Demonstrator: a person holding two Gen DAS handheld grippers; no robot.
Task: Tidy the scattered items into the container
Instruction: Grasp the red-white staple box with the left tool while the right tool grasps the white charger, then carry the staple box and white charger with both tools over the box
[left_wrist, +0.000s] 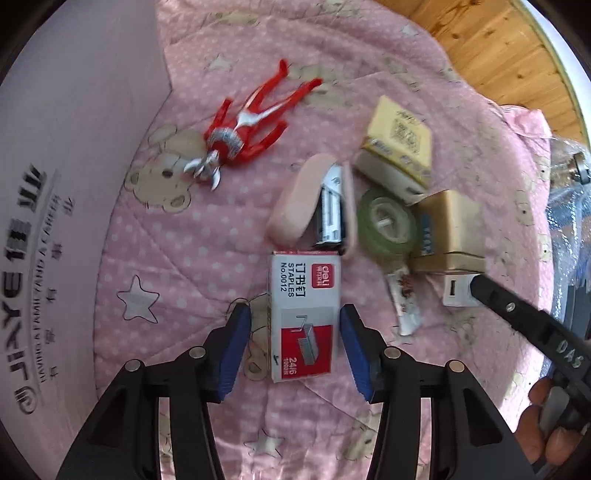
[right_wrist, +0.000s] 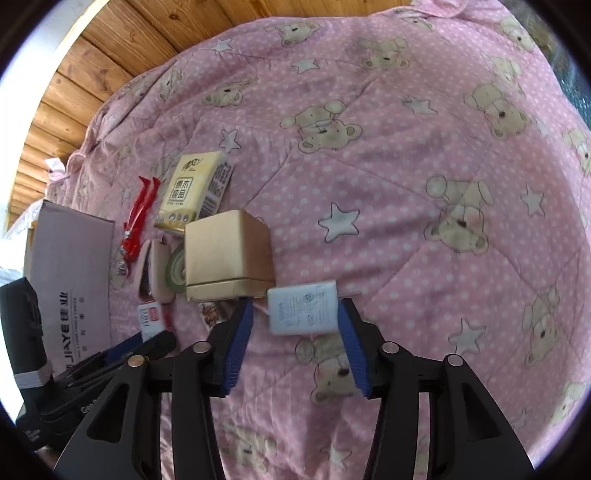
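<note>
Both sets of jaws were spread, the left gripper (left_wrist: 295, 334) straddling the staple box (left_wrist: 303, 314), the right gripper (right_wrist: 295, 334) the white charger (right_wrist: 302, 312); soft quilt (right_wrist: 406, 184) risked skewed grips.

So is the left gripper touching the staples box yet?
Apart. The left wrist view shows pink bedding between each blue pad of the left gripper and the staples box.

Soft, even daylight, no hard shadows on the pink quilt (right_wrist: 388, 155). Heavy fisheye bending with black corners in both views. The red toy figure (left_wrist: 243, 129) is smeared by motion blur; a bright washed-out strip glares along the upper edges.
</note>
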